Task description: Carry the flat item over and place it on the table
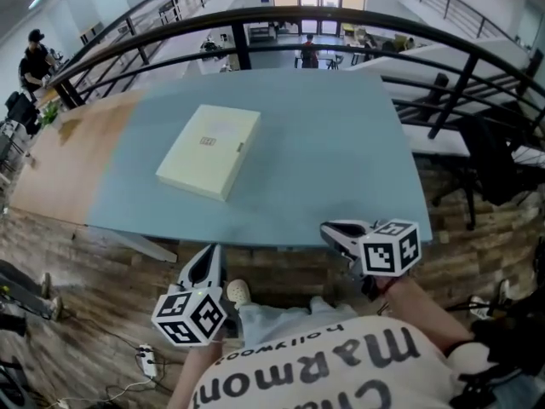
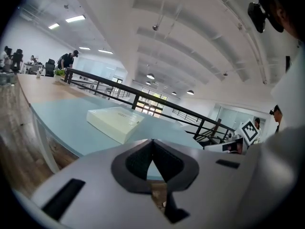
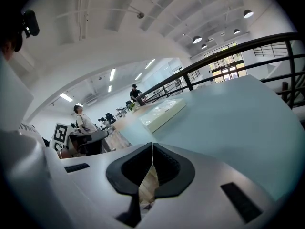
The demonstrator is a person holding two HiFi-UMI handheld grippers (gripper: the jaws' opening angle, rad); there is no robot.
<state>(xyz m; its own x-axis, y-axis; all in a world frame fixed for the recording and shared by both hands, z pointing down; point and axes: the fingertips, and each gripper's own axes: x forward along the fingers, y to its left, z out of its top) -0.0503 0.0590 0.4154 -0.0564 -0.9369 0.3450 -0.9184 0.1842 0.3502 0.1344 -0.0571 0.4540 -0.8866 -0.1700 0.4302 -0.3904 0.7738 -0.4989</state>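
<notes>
The blue table (image 1: 341,169) is bearing the flat cream box (image 1: 209,150), which is lying well apart from both grippers; placement is looking complete. The left gripper (image 1: 208,261) and right gripper (image 1: 330,230) are hovering at the near edge, jaws together and empty.

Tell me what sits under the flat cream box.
The flat cream box lies on the blue part of the table. The patch of tabletop beneath it is covered, so anything there cannot be seen.
</notes>
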